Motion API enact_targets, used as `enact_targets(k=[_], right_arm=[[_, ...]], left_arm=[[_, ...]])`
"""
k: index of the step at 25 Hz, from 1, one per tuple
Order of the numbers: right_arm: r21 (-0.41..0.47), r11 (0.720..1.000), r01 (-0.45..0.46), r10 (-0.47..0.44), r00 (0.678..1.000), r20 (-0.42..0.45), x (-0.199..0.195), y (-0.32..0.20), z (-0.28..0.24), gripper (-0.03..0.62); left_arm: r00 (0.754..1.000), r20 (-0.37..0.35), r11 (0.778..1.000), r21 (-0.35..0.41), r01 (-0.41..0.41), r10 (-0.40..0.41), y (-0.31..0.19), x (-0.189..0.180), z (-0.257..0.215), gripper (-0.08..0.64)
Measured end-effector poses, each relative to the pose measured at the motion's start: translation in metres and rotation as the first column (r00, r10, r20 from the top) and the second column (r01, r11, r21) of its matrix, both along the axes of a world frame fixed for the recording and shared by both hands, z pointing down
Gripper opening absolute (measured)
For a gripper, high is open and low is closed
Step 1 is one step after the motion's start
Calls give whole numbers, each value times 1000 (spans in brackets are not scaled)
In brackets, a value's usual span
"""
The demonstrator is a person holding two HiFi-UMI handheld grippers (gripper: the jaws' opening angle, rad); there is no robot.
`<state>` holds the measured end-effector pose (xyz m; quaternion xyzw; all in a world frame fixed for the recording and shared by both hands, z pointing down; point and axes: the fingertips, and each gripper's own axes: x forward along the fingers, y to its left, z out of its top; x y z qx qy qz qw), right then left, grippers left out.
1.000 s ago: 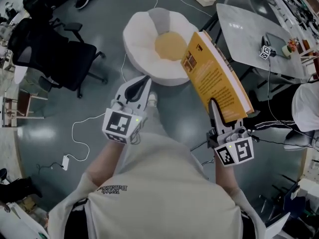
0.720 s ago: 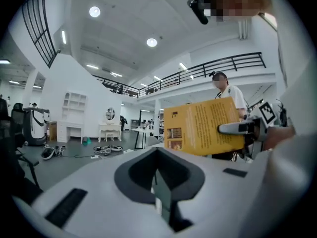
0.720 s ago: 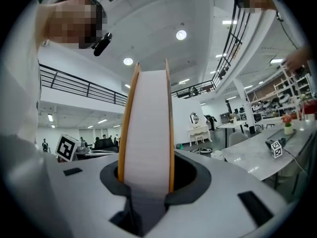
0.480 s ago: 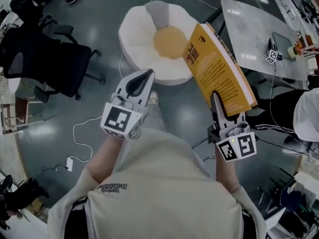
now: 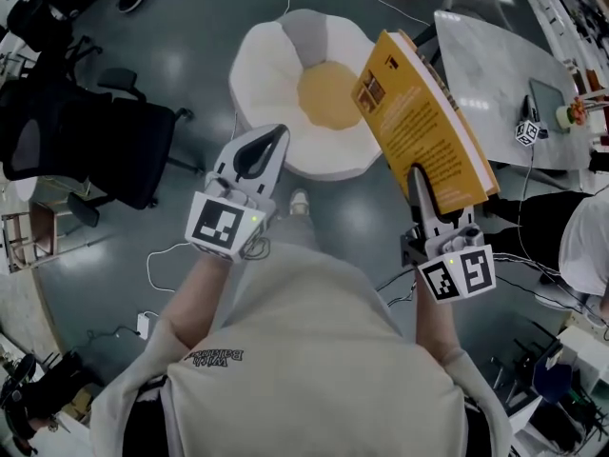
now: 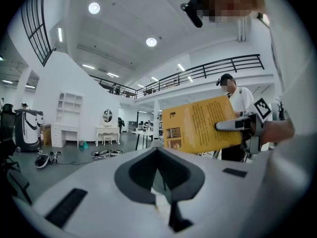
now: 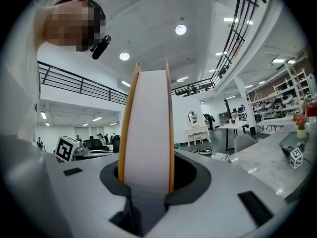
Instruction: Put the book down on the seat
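Note:
A thick book with a yellow-orange cover [image 5: 419, 122] stands tilted in the air, its lower edge clamped by my right gripper [image 5: 420, 190]. In the right gripper view its white page edge [image 7: 147, 133] fills the gap between the jaws of that gripper [image 7: 147, 185]. The seat is a round white floor chair [image 5: 262, 74] with a yellow cushion [image 5: 328, 93]; it sits on the floor ahead, and in the picture the book's far end overlaps its right rim. My left gripper [image 5: 262, 150] is shut and empty, held left of the book. From the left gripper view the book [image 6: 198, 125] shows at the right.
A black office chair [image 5: 105, 146] stands at the left. A marble-topped table [image 5: 504, 74] carrying a marker cube [image 5: 526, 132] is at the right, with another person [image 5: 585, 236] beside it. White cables [image 5: 166, 255] and a power strip [image 5: 145, 325] lie on the floor.
The book stays clamped in the right gripper. Both grippers keep nearly the same pose, while the seat and floor drift slightly right and down in the head view.

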<state>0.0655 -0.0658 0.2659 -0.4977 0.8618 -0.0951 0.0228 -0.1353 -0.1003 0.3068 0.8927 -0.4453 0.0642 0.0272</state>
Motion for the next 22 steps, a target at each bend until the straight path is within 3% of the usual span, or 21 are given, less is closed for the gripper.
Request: enact_targets(k=[11, 22], right_arm=[[21, 1000, 1, -1, 1000, -18, -36, -71, -14, 144], [31, 1000, 0, 0, 1000, 5, -19, -86, -22, 144]], left_arm=[[1000, -6, 1000, 21, -16, 16, -66, -24, -19, 11], [998, -16, 997, 54, 62, -61, -82, -23, -31, 11]])
